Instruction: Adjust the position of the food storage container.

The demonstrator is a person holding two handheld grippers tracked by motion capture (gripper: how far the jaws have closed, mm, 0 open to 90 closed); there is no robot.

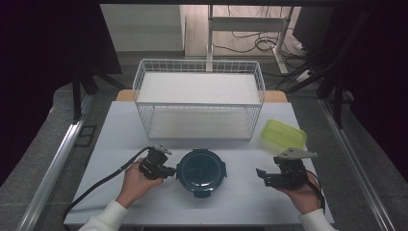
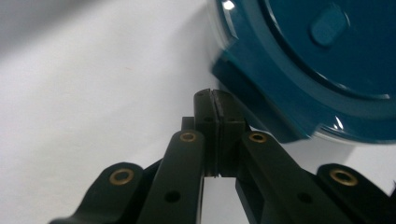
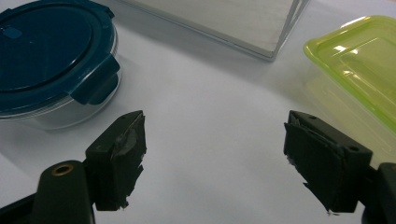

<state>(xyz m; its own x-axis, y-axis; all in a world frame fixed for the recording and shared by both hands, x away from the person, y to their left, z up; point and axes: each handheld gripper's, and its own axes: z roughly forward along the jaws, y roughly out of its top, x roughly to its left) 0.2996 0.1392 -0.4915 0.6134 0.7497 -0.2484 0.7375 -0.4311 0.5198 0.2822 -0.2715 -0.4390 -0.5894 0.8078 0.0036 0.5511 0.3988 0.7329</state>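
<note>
1. Nearest the high camera: two white-sleeved forearms at the near table edge, one black two-jaw gripper per hand.
2. Left gripper (image 1: pixel 169 171): jaws pressed flat together, nothing between them. Tip just beside the left rim of the round clear container with dark teal clip-on lid (image 1: pixel 201 172), next to a side latch (image 2: pixel 254 109). Contact with latch not resolvable. Probably placed there to nudge or lift that latch with a closed tip.
3. Right gripper (image 1: pixel 260 174): jaws spread wide, empty, aimed toward the round container's right side, well apart from it. Likely waiting to steady or grasp.
4. Round container: centre of white table (image 1: pixel 120 144), near edge, between both grippers, lid on.
5. Lime-green rectangular plastic container (image 1: pixel 283 134): right of centre, beyond right gripper, untouched.
6. White wire two-tier basket shelf (image 1: pixel 198 98): far side of table, shelves bare.
</note>
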